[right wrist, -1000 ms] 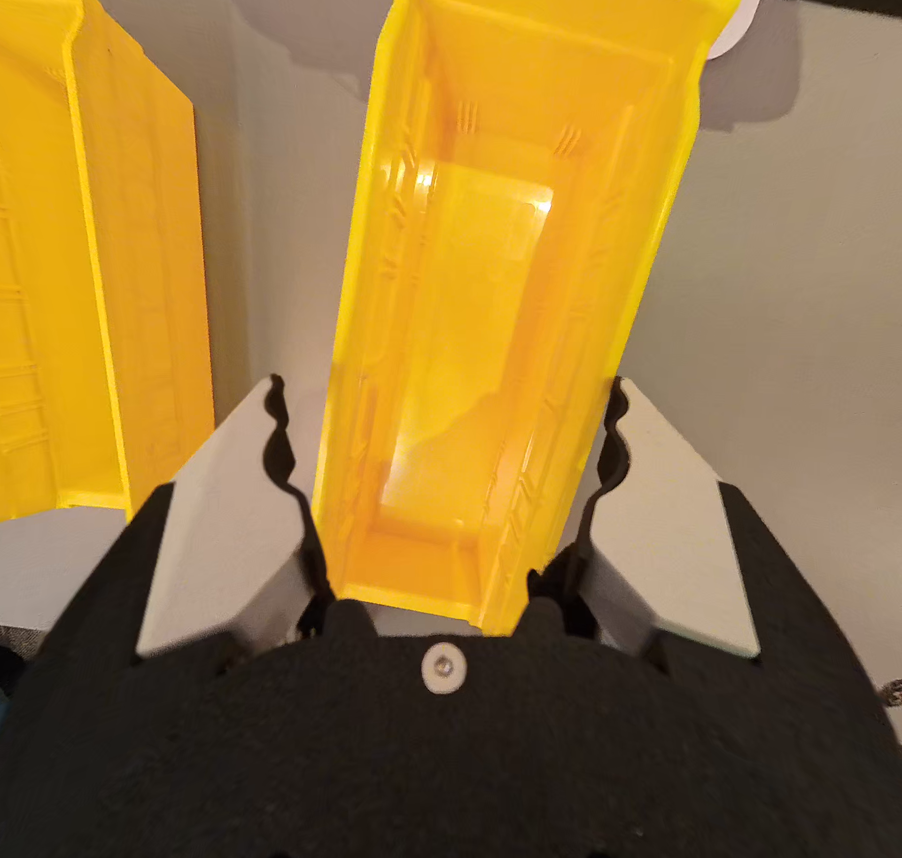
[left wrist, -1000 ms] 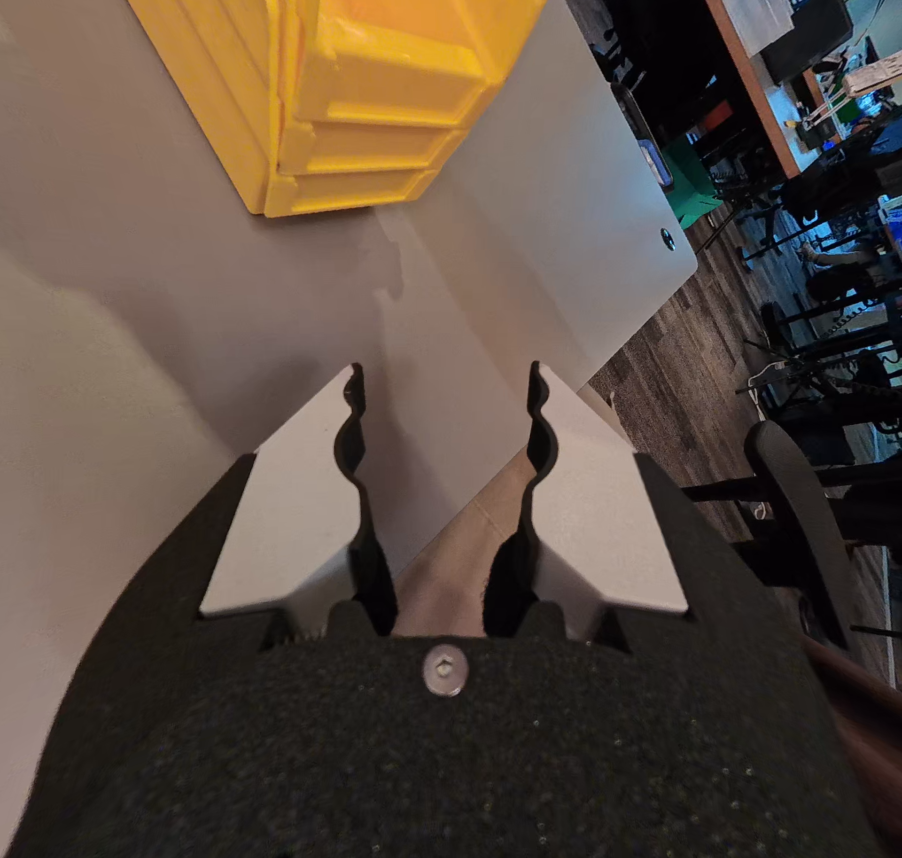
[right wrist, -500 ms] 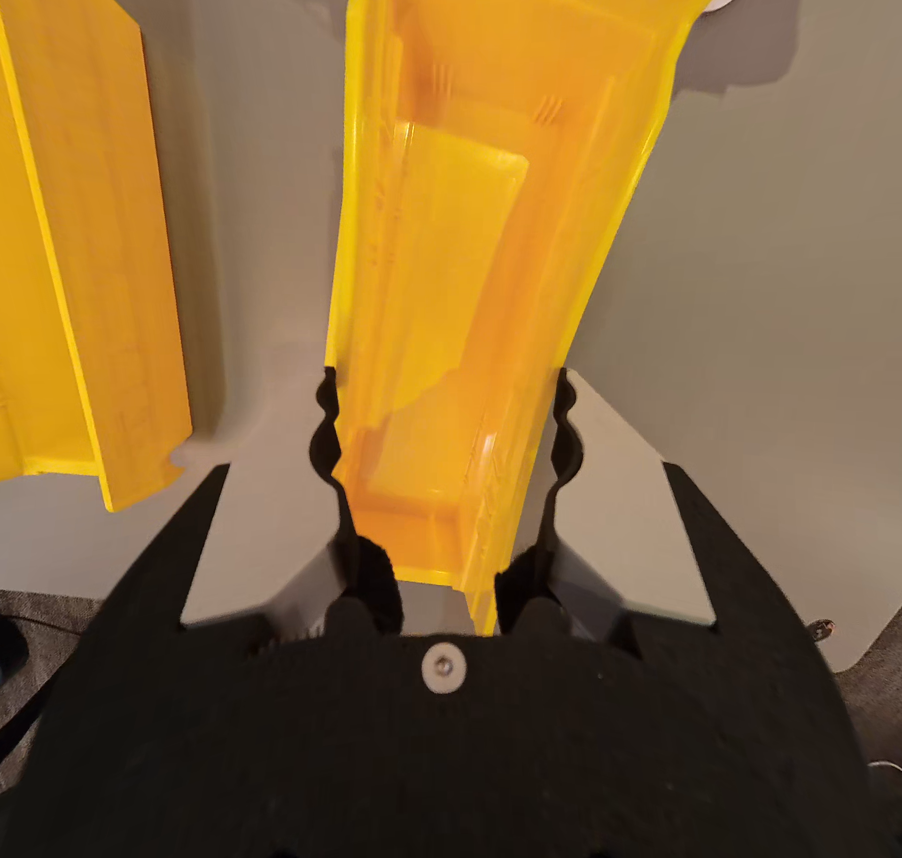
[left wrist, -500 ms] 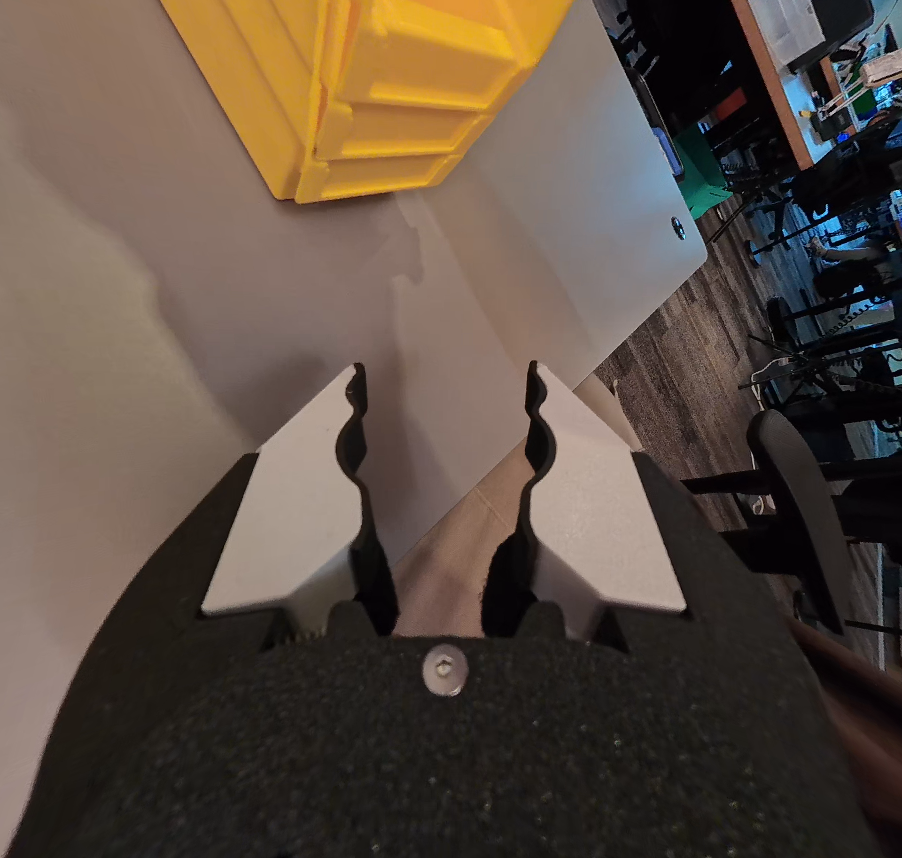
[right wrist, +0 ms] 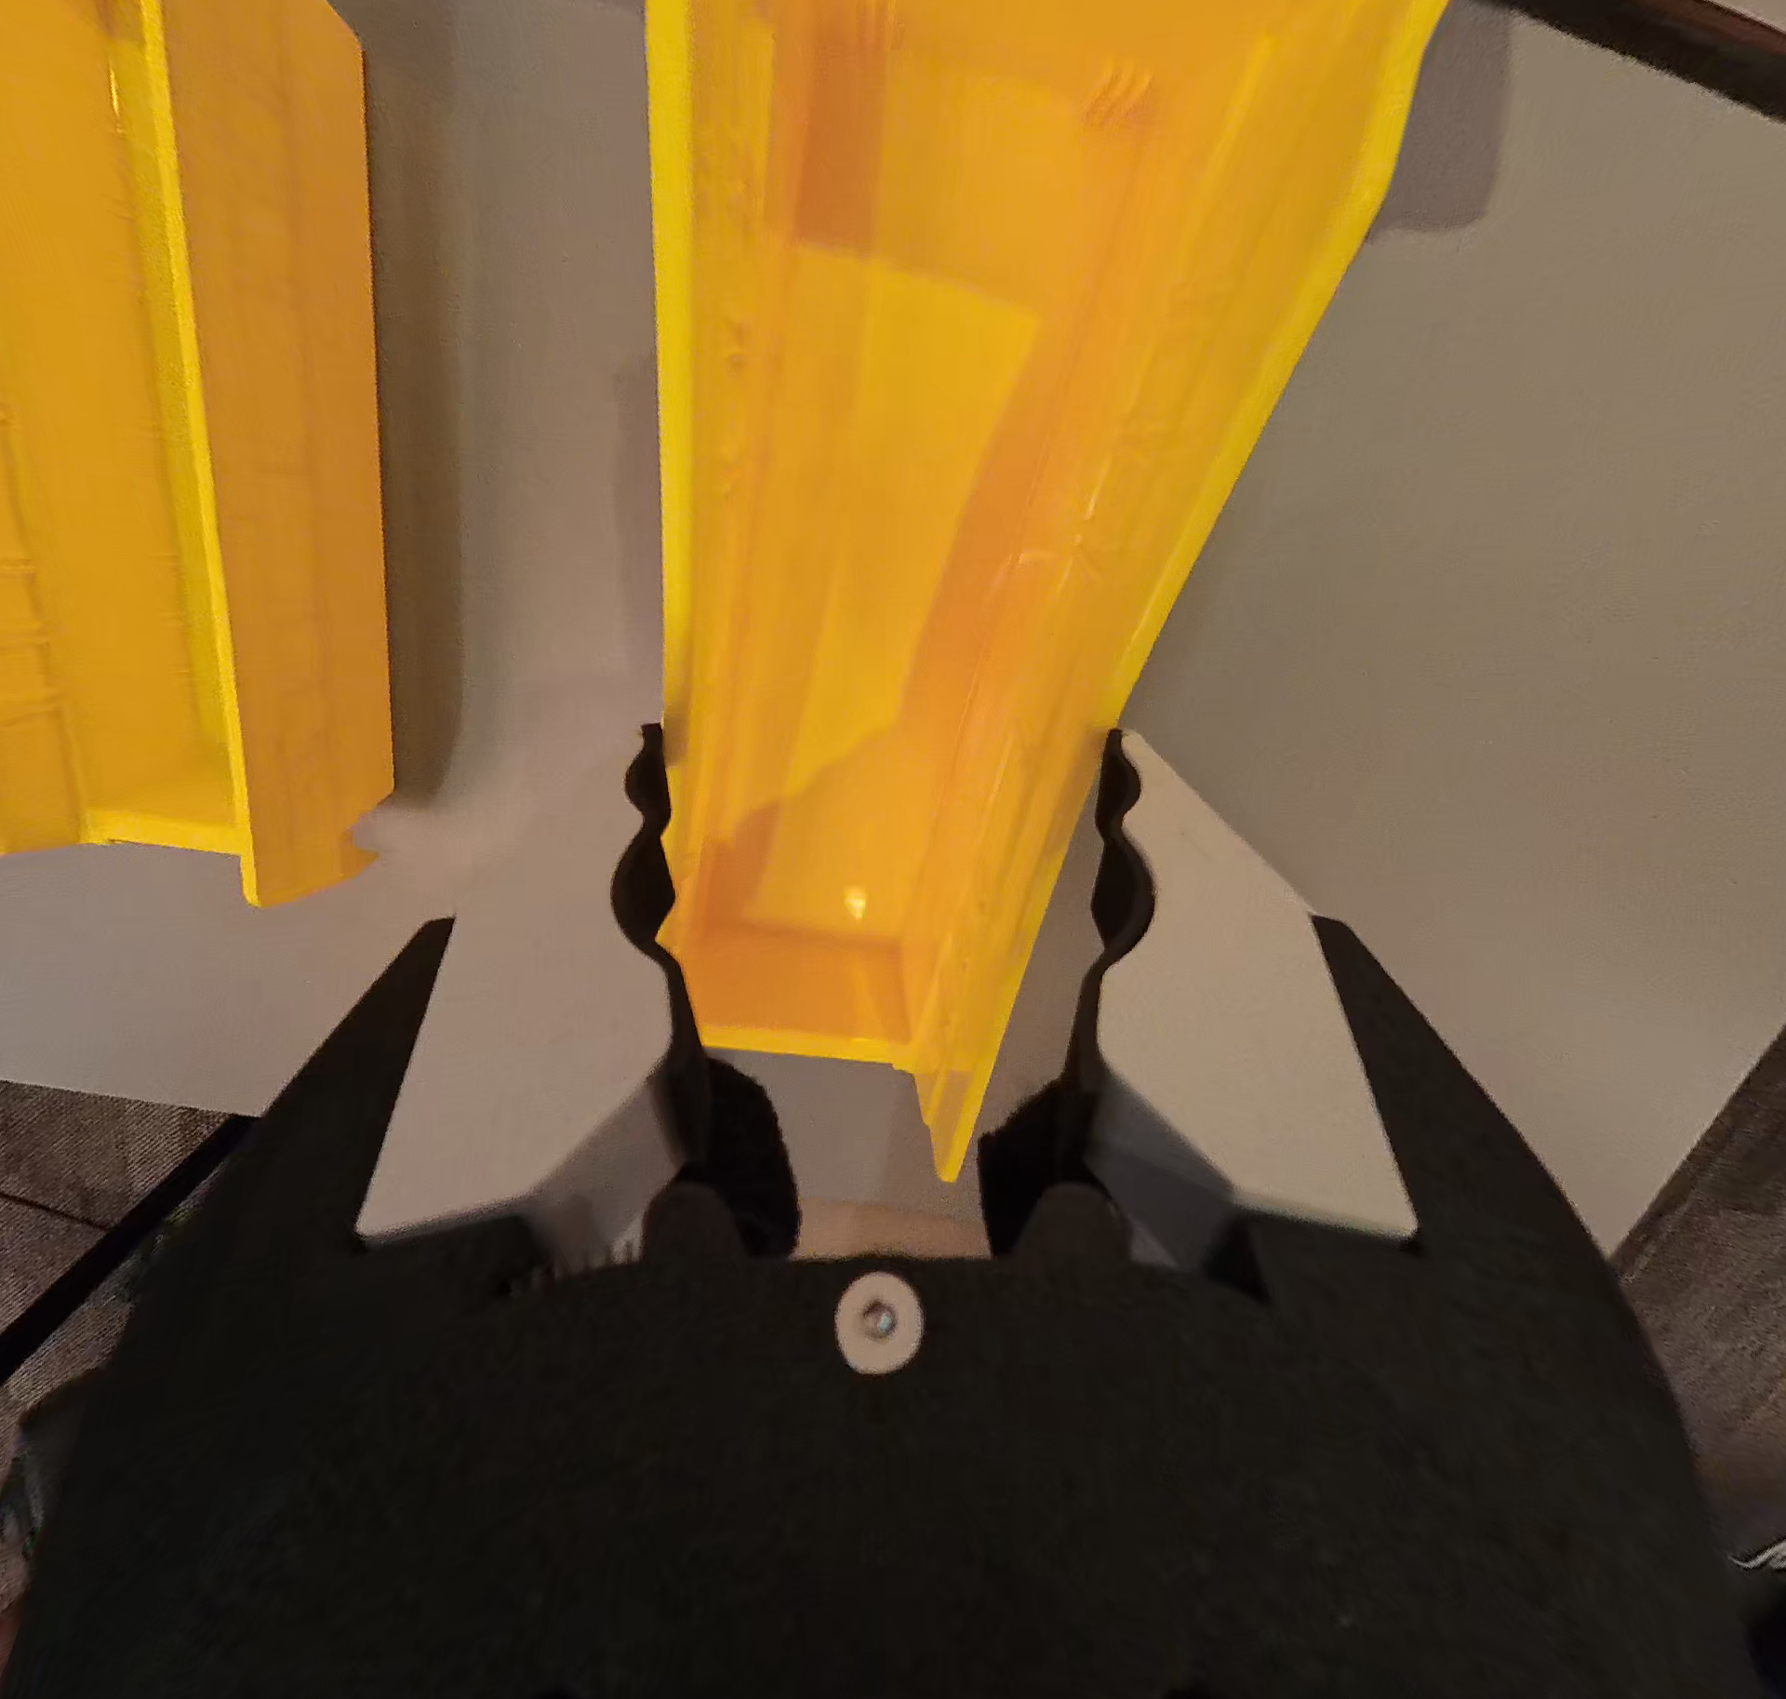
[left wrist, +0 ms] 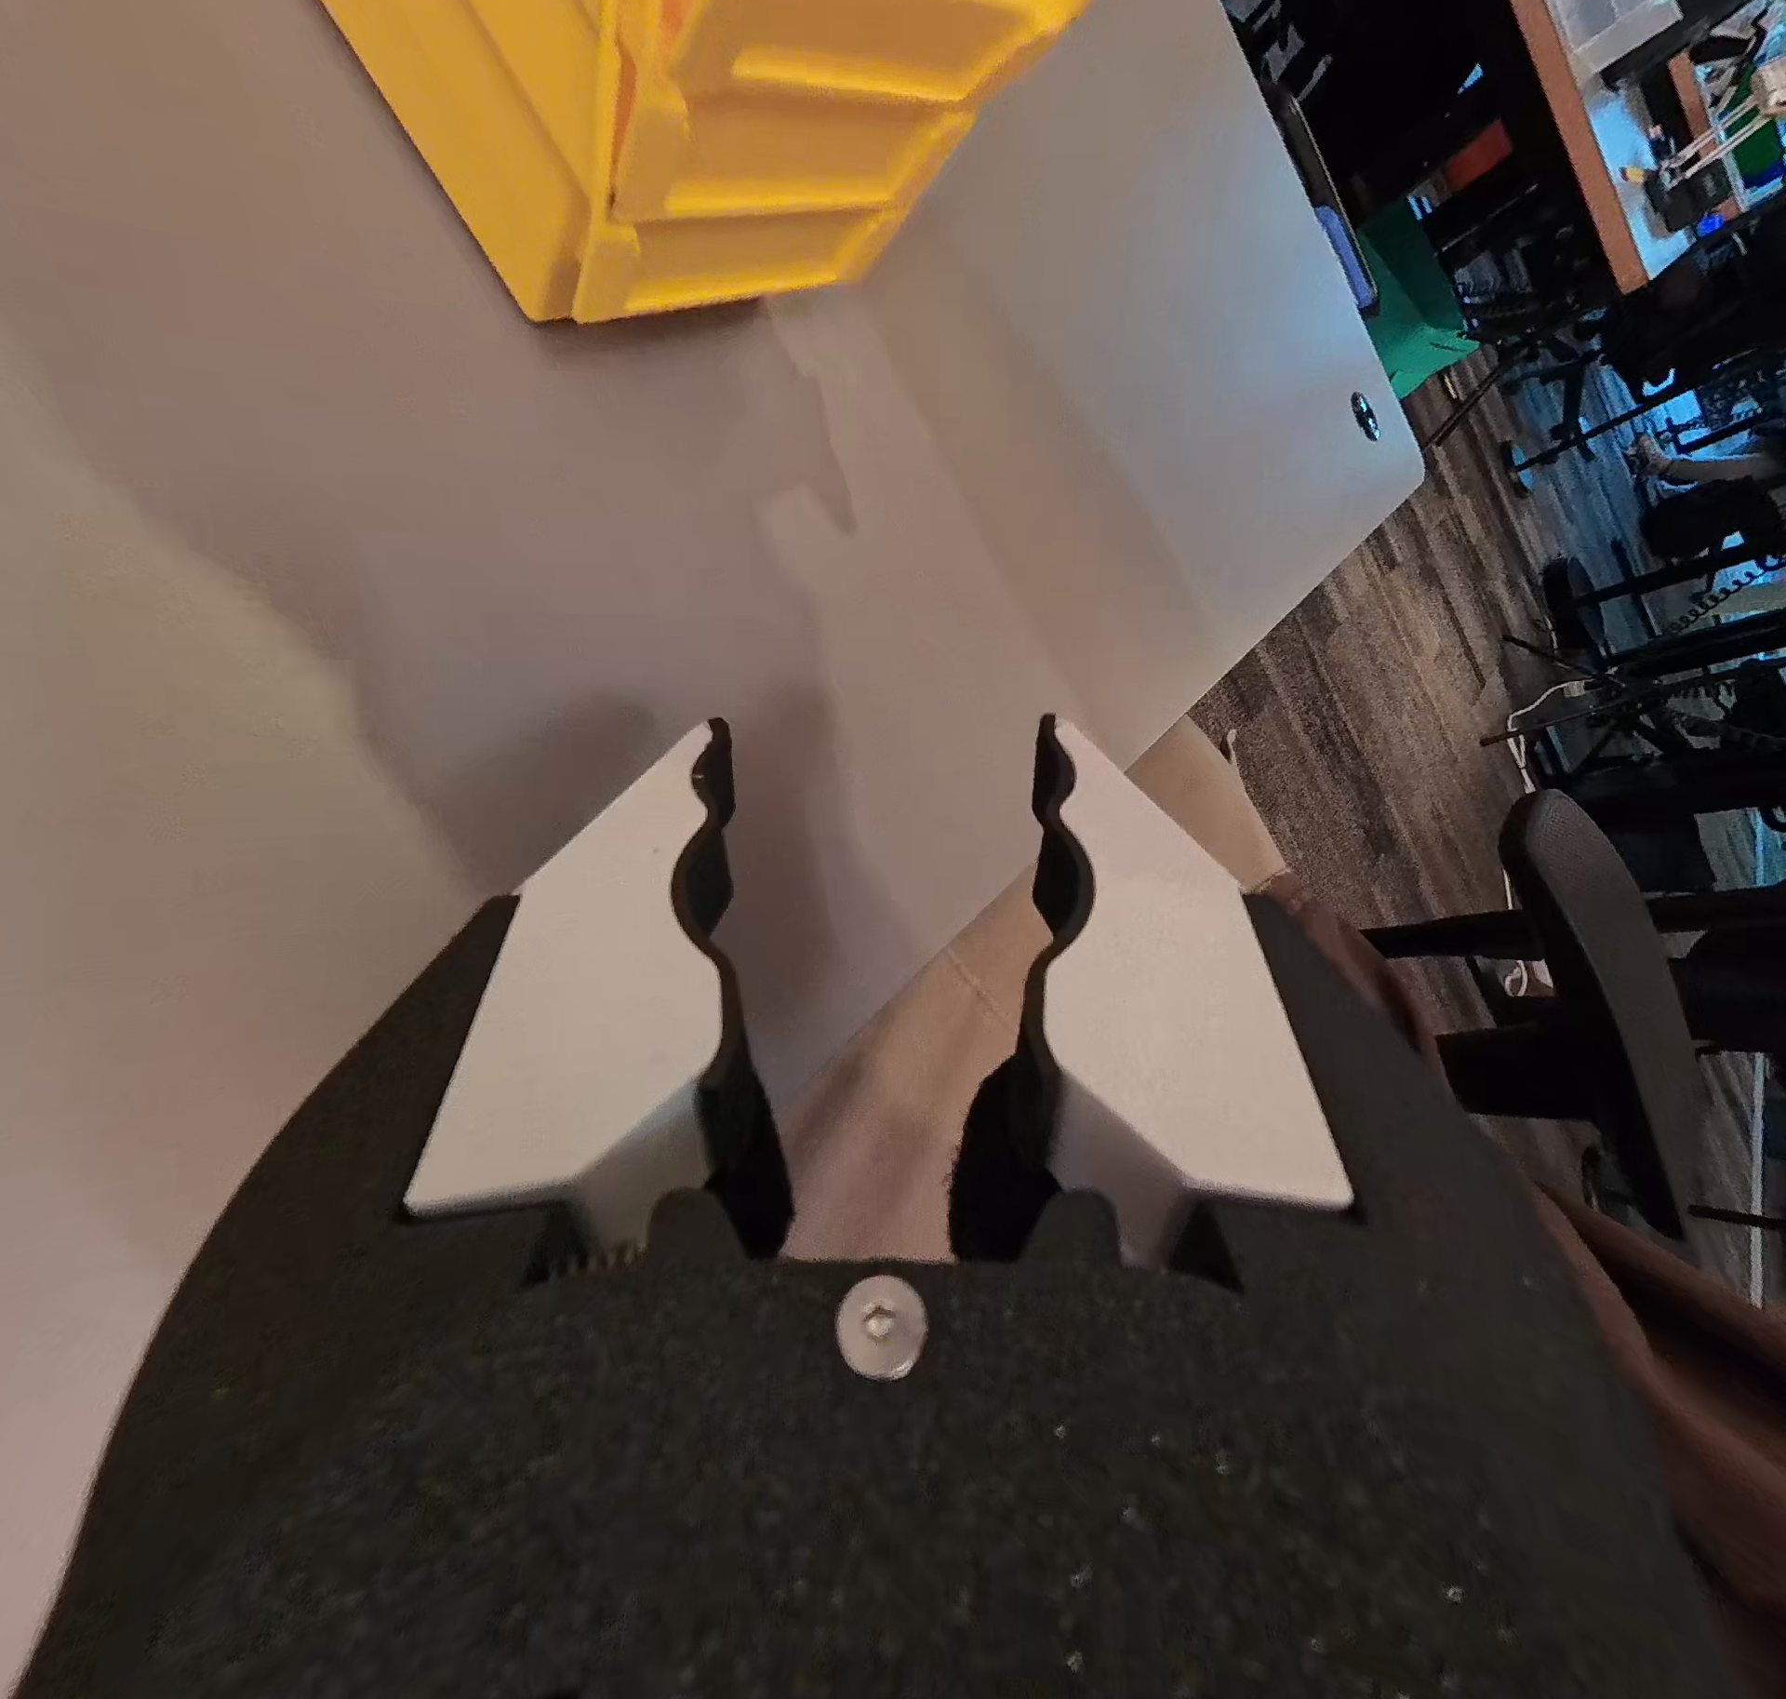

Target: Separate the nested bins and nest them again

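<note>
A stack of nested yellow bins point(left wrist: 773, 154) sits on the grey table point(left wrist: 387, 589) at the top of the left wrist view. My left gripper point(left wrist: 879, 734) is open and empty, well short of the stack, over the table's near edge. In the right wrist view my right gripper point(right wrist: 884, 744) is shut on a single long yellow bin point(right wrist: 966, 396), one finger against each side wall at its near end. The bin is tilted and casts a shadow on the table point(right wrist: 1450, 589). The nested stack point(right wrist: 193, 396) lies to its left, apart from it.
The table's corner with a bolt point(left wrist: 1365, 415) is on the right of the left wrist view. Beyond it are dark floor, a black office chair point(left wrist: 1595, 976), stands and a far desk. Beige cloth point(left wrist: 870, 1121) shows under the left gripper.
My right gripper closed from wide open onto the single bin's side walls, and the bin now sits tilted in the view. The left gripper stayed open and drifted slightly, the stack shifting right in its view.
</note>
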The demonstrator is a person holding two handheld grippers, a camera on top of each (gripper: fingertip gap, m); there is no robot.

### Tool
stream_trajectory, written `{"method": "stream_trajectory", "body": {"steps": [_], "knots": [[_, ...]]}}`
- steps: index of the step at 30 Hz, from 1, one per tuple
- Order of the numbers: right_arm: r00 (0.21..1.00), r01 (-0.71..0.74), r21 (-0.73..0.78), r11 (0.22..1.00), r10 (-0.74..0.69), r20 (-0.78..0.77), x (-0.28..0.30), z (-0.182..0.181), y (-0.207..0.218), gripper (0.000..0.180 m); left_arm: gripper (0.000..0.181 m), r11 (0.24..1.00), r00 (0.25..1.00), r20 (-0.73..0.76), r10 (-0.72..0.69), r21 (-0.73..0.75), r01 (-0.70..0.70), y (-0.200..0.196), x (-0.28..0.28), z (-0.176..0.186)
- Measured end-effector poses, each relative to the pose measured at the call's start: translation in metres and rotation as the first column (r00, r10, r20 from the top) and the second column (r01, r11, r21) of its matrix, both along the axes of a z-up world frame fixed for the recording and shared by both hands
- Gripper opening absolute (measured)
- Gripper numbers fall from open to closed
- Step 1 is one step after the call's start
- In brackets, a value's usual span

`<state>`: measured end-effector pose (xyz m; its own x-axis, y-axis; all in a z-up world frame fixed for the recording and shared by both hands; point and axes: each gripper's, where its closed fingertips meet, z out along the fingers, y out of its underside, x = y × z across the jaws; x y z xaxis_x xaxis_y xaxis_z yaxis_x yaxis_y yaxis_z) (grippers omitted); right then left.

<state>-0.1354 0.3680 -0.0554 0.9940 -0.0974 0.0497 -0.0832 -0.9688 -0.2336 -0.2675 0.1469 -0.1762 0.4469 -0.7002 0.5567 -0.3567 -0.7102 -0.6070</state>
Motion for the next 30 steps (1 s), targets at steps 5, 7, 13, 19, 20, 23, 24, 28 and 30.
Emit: {"method": "stream_trajectory", "body": {"steps": [5,7,13,19,20,23,24,28,30], "knots": [[1.000,-0.012,0.001,1.000,0.012,0.017,0.001,0.016,-0.005,0.088,0.061,1.000,1.000,-0.001,0.000,-0.003,0.000,0.000,-0.001,-0.001],[1.000,-0.019,0.000,1.000,0.019,0.018,0.002,0.025,-0.008,0.088,0.061,1.000,1.000,0.000,0.000,-0.004,0.000,0.001,-0.001,0.000],[0.998,-0.012,0.087,0.996,0.017,-0.053,0.006,0.078,-0.009,0.087,0.061,1.000,1.000,0.000,-0.001,-0.008,0.001,0.000,-0.001,-0.001],[1.000,-0.022,0.070,0.997,0.022,0.001,0.047,0.113,-0.028,0.087,0.061,1.000,1.000,-0.001,-0.004,-0.016,0.004,-0.002,0.000,-0.002],[1.000,-0.013,0.057,0.998,0.012,0.010,0.058,0.111,-0.034,0.087,0.061,1.000,1.000,-0.001,-0.005,-0.018,0.005,-0.002,0.000,-0.002],[0.999,0.042,0.029,0.999,-0.043,0.020,0.094,0.091,-0.048,0.087,0.061,1.000,1.000,-0.004,-0.004,-0.018,0.004,-0.002,-0.001,-0.003],[0.998,0.059,0.016,0.998,-0.059,0.020,0.106,0.080,-0.053,0.087,0.061,1.000,1.000,-0.005,-0.004,-0.019,0.004,-0.002,-0.001,-0.003],[0.995,0.101,-0.037,0.994,-0.100,0.032,0.146,0.028,-0.066,0.087,0.060,1.000,1.000,-0.011,-0.005,-0.026,0.005,-0.002,-0.002,-0.005],[0.993,0.110,-0.069,0.992,-0.107,0.043,0.161,0.004,-0.070,0.087,0.060,1.000,1.000,-0.015,-0.007,-0.028,0.007,-0.002,-0.002,-0.006]]}}
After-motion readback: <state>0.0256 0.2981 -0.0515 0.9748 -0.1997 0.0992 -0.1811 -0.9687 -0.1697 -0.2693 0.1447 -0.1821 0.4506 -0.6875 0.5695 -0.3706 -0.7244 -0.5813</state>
